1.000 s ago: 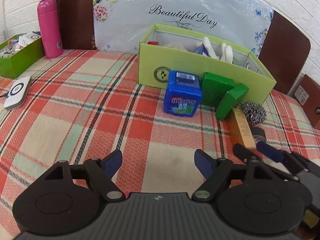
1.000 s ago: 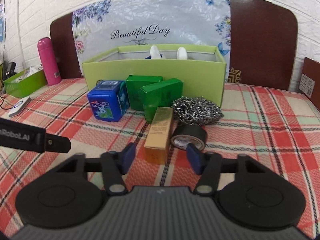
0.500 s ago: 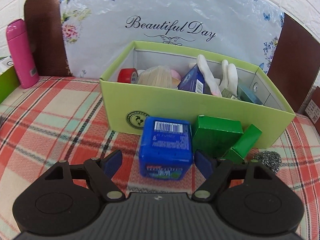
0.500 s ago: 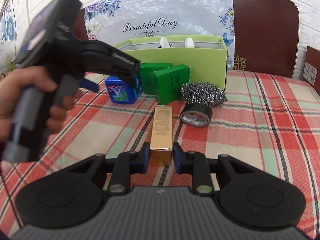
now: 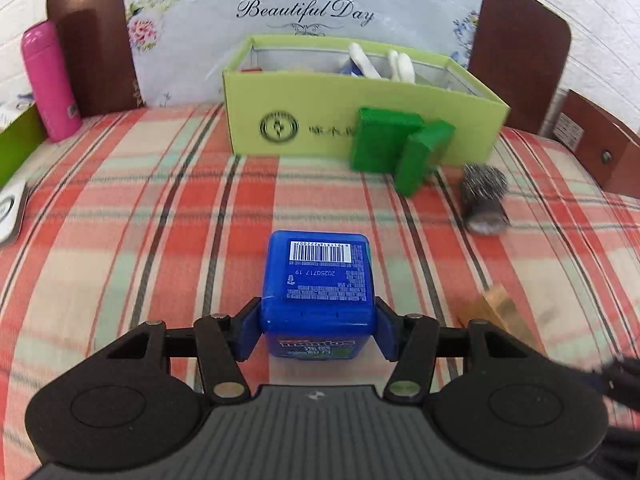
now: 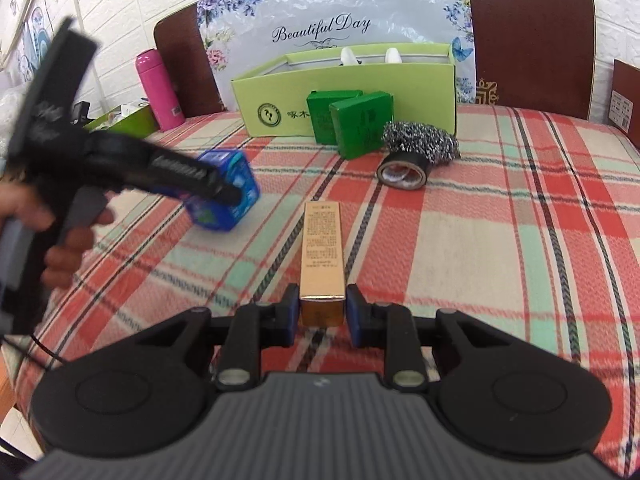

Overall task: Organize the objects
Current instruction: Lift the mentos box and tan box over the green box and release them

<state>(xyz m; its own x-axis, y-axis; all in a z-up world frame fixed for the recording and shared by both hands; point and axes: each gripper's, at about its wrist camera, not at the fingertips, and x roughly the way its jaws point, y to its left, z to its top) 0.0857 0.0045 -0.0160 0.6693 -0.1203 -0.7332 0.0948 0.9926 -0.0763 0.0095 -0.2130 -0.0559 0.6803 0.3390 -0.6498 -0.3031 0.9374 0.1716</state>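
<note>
Blue plastic is being pinched from both sides: the Mentos gum box (image 5: 318,296) is being clamped between the closing pads of the left gripper (image 5: 318,330), barcode face up, well short of the lime-green storage box (image 5: 360,120) straight ahead. The gold carton (image 6: 323,256) is being squeezed at its near end by the right gripper (image 6: 322,312), its long axis being kept in line with the fingers, toward that same box.
</note>
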